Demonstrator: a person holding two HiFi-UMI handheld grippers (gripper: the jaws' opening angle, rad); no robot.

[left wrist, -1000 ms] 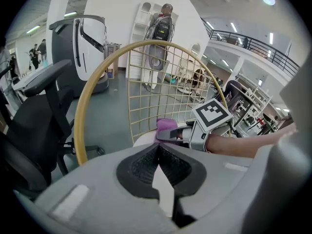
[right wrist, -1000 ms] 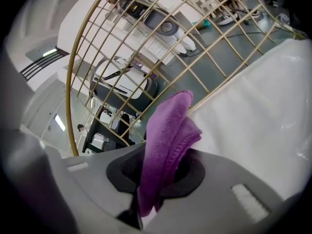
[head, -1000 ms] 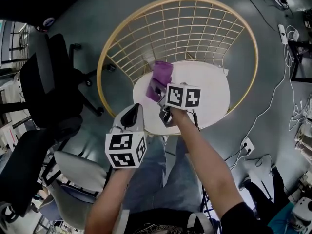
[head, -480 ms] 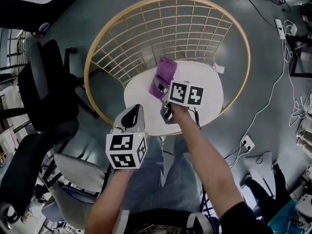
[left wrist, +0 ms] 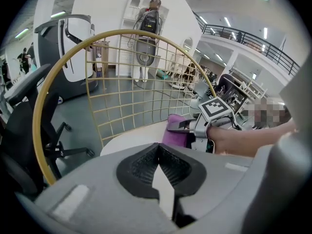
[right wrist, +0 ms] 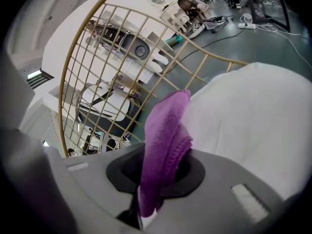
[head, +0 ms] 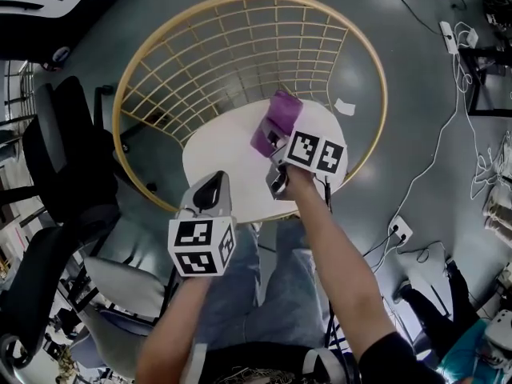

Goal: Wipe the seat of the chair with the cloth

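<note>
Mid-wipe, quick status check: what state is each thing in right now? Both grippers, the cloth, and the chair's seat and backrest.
right gripper: shut on the cloth
cloth: purple, bunched, free end lying on the seat near the backrest
left gripper: shut, empty, over the seat's near edge
seat: white, only the cloth on it
backrest: gold wire grid, neither gripper touching it
</note>
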